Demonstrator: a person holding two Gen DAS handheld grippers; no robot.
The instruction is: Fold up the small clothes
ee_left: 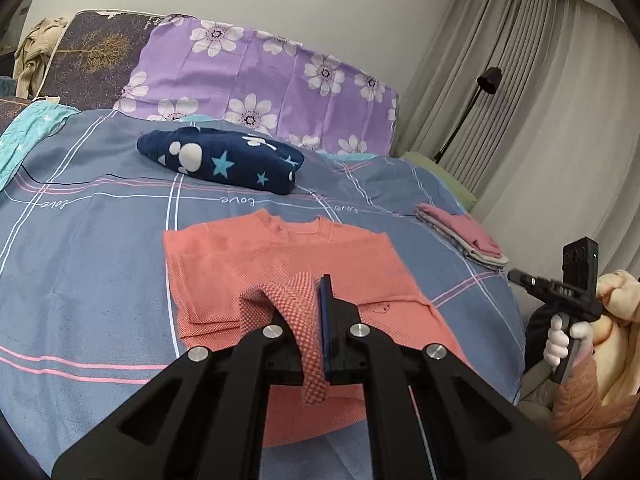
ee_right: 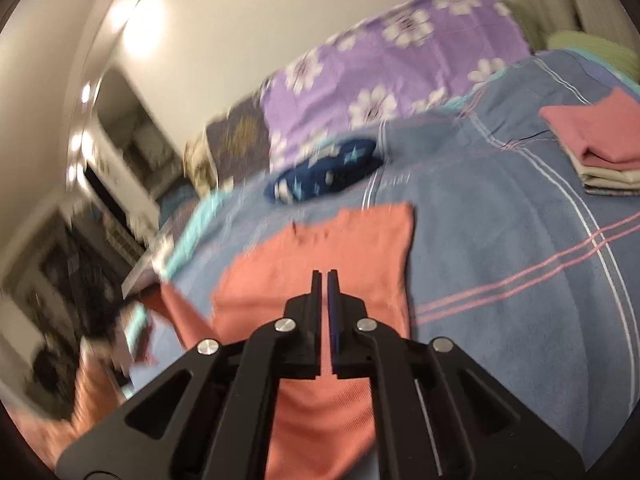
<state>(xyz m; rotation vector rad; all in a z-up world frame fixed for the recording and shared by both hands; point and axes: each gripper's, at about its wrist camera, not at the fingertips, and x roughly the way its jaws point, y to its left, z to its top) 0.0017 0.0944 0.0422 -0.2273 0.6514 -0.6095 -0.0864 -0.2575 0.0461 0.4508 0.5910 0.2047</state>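
Note:
A salmon-pink knit top (ee_left: 280,256) lies flat on the blue plaid bedspread (ee_left: 100,208), neck toward the pillows. My left gripper (ee_left: 310,292) is shut on a fold of the top's lower part and holds it lifted above the rest. The top also shows in the blurred right wrist view (ee_right: 320,248). My right gripper (ee_right: 325,280) is shut and empty, above the top; it shows in the left wrist view (ee_left: 560,280), off the bed's right edge in a gloved hand.
A folded navy star-print garment (ee_left: 224,160) lies behind the top. A stack of folded clothes, pink on top (ee_left: 468,232), sits at the right edge of the bed. Purple flowered pillows (ee_left: 260,80) stand at the head. Curtains and a lamp stand (ee_left: 472,108) are at the right.

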